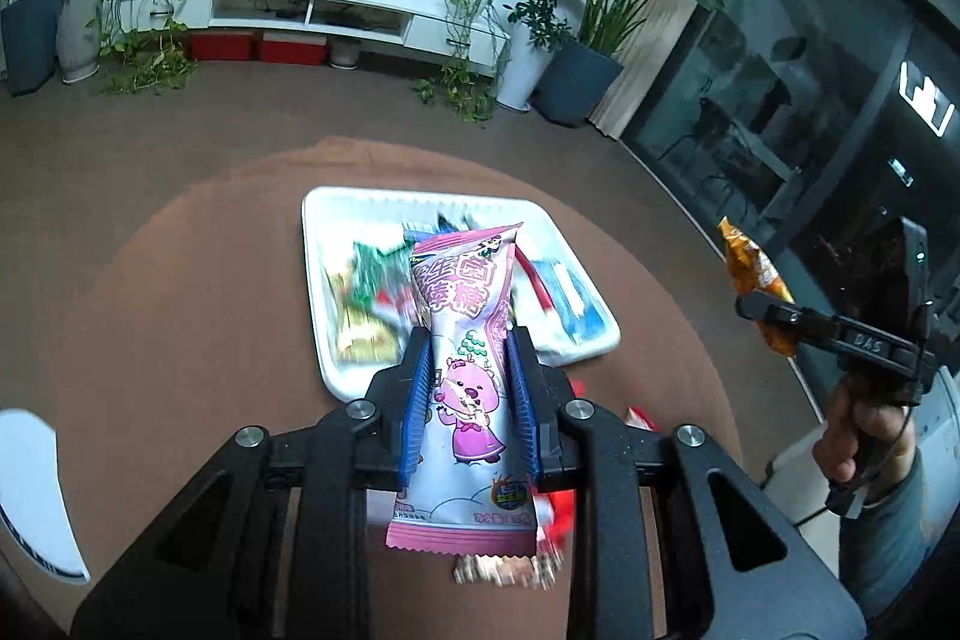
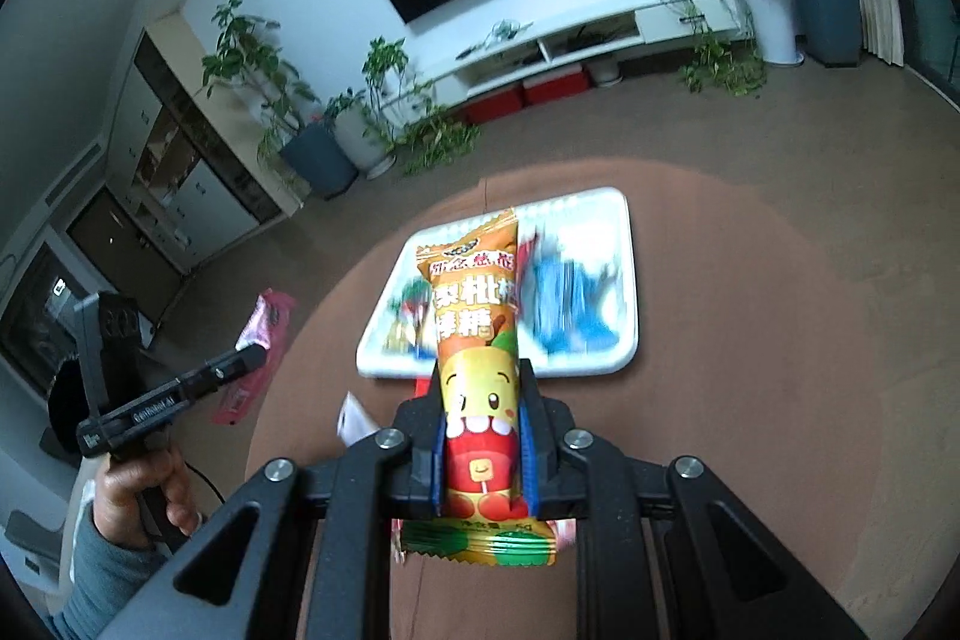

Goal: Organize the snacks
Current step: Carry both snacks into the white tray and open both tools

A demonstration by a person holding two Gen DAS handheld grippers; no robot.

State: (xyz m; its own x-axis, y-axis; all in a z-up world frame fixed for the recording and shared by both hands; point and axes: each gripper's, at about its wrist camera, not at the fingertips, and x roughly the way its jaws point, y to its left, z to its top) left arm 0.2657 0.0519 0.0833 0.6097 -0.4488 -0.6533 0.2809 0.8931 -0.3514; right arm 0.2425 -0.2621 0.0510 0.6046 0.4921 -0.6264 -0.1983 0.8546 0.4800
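My left gripper (image 1: 469, 340) is shut on a pink snack packet (image 1: 465, 340) with a cartoon animal, held above the near edge of a white tray (image 1: 318, 292). My right gripper (image 2: 480, 370) is shut on an orange snack packet (image 2: 477, 340) with a cartoon face, held above the near edge of the same tray (image 2: 624, 358). The tray holds several packets, green and gold on its left, blue on its right. The right gripper (image 1: 756, 307) with the orange packet (image 1: 747, 265) shows in the left wrist view, the left gripper (image 2: 255, 355) with the pink packet (image 2: 264, 334) in the right wrist view.
The tray lies on a round brown table (image 1: 180, 310). Loose red and white packets (image 1: 555, 511) lie on the table under the grippers. A white object (image 1: 30, 490) sits at the table's left edge. Potted plants, a TV cabinet and glass doors stand beyond.
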